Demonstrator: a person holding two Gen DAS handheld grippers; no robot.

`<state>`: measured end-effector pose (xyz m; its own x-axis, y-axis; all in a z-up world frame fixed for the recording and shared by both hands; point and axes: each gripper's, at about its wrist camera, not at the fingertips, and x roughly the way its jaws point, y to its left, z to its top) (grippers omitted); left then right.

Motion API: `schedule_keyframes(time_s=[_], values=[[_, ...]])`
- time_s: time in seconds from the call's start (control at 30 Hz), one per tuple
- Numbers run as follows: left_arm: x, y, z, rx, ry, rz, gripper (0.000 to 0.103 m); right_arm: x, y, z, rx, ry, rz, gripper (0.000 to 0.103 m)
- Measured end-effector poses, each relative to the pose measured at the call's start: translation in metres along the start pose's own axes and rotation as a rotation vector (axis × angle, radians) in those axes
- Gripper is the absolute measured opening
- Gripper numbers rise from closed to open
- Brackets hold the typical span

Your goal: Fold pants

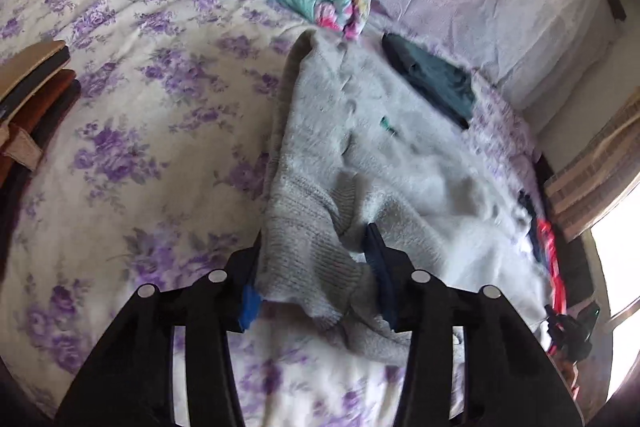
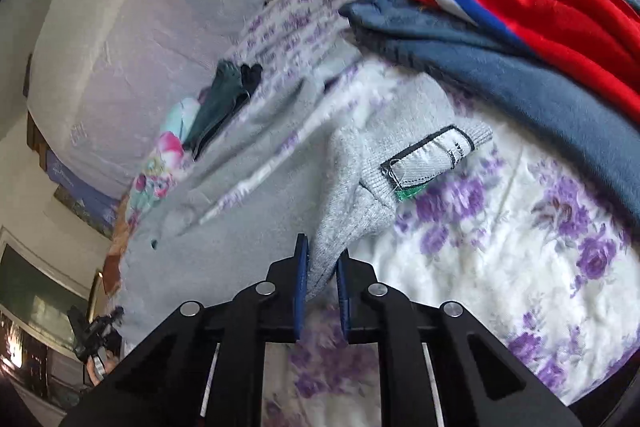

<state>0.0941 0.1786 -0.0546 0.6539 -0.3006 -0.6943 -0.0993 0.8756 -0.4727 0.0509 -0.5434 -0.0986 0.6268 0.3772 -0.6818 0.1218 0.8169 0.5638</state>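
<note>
Two grippers tilt steeply down over the bed [image 1: 120, 99], each at one end of the grey knit pants [image 1: 360, 155] that lie spread across the purple-flowered cover. On the left, the left gripper [image 1: 316, 267] points down at the ribbed grey edge; its jaws stand about half apart with that bunched edge filling the gap between them, the fabric touching both blue pads, so it looks held. Further right, the right gripper [image 2: 323, 267] slants down at a similar angle, its jaws nearly closed and pinching a narrow fold of the same grey knit just below the white sewn label [image 2: 428, 159]. Beyond it, to the right, a blue garment [image 2: 500, 67] and a red one [image 2: 540, 7] lie heaped on the cover, near the pants.
</note>
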Motion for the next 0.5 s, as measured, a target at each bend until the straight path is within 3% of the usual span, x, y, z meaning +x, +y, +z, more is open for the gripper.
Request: schedule_keyframes(time_s=[0.07, 0.1, 0.13, 0.17, 0.23, 0.3, 0.4, 0.5], values=[[-0.004, 0.007, -0.004, -0.012, -0.003, 0.047, 0.066, -0.009, -0.012, -0.004, 0.028, -0.009, 0.054, 0.024], [-0.012, 0.011, -0.005, -0.02, -0.025, 0.063, 0.073, -0.019, -0.016, -0.004, 0.061, -0.024, 0.059, 0.032], [-0.019, 0.013, -0.007, -0.024, -0.042, 0.067, 0.077, -0.035, -0.019, -0.004, 0.096, -0.084, 0.034, 0.044], [-0.027, 0.016, -0.007, -0.026, -0.059, 0.065, 0.077, -0.048, -0.019, -0.003, 0.103, -0.155, -0.02, 0.05], [-0.038, 0.015, -0.004, -0.023, -0.082, 0.07, 0.077, -0.064, -0.002, 0.003, 0.035, -0.26, -0.125, 0.054], [-0.05, 0.002, 0.007, 0.009, -0.149, 0.116, 0.077, -0.062, 0.033, 0.011, -0.074, -0.292, -0.11, 0.054], [-0.064, -0.032, 0.024, 0.094, -0.234, 0.105, 0.077, -0.029, 0.101, 0.018, -0.235, -0.261, -0.033, 0.056], [-0.05, -0.068, 0.044, 0.15, -0.228, 0.059, 0.08, 0.028, 0.181, 0.015, -0.433, -0.197, 0.004, 0.061]])
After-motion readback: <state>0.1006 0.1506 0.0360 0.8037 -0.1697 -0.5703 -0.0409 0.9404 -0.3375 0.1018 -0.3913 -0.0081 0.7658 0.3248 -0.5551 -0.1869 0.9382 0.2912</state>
